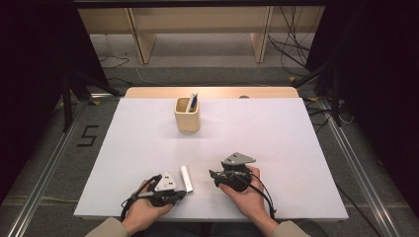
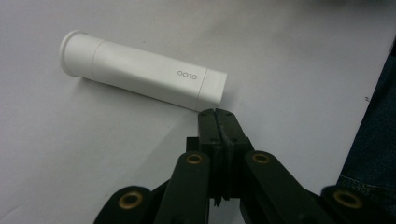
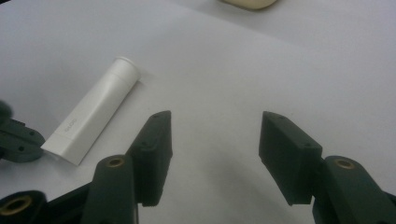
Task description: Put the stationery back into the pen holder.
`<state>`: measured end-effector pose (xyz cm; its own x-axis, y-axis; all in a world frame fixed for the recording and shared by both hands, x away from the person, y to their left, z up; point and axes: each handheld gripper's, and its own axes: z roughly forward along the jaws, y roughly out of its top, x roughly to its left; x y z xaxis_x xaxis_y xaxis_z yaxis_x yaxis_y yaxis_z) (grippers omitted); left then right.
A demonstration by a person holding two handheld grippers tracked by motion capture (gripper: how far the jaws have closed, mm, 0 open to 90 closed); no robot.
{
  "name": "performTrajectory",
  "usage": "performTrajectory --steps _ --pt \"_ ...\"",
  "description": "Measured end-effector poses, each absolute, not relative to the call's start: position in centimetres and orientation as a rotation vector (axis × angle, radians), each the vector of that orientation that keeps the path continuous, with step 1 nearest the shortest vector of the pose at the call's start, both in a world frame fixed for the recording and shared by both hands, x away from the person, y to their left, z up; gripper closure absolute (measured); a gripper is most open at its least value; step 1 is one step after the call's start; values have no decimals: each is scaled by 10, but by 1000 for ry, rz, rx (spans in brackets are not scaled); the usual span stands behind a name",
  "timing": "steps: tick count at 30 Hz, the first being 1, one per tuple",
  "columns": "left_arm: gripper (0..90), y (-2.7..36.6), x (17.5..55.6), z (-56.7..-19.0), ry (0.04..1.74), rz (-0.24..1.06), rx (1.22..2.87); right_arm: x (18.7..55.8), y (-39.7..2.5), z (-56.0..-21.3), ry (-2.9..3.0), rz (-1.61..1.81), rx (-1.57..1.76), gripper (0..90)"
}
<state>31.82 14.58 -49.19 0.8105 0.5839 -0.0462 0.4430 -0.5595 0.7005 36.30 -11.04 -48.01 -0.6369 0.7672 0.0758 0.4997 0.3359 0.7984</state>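
White table (image 1: 276, 138) bearing, near its front edge, right gripper (image 3: 215, 140) with jaws spread and empty, left gripper (image 2: 218, 122) with jaws pressed together, and white tube (image 2: 140, 70) lying flat just beyond its tips.

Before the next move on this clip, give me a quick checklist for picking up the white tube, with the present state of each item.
1. White tube lies flat on the white table, free of clutter: ok.
2. Left tool ready to grasp: not ok; its jaws are closed, tips at the tube's flat end.
3. Right tool ready to grasp: ok; jaws wide apart, nothing between them.
4. Right tool lined up on the tube: not ok; the tube lies off to one side of its jaws.
5. Wooden holder upright at the far edge with room inside: ok; one pen-like item stands in it.
6. Whether the left tool touches the tube: cannot tell.
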Motion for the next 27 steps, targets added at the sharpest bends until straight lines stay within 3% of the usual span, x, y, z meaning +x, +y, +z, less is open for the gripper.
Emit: performTrajectory --steps 27 --pt "897 142 318 -490 746 255 2276 363 -110 -480 2291 1197 1126 450"
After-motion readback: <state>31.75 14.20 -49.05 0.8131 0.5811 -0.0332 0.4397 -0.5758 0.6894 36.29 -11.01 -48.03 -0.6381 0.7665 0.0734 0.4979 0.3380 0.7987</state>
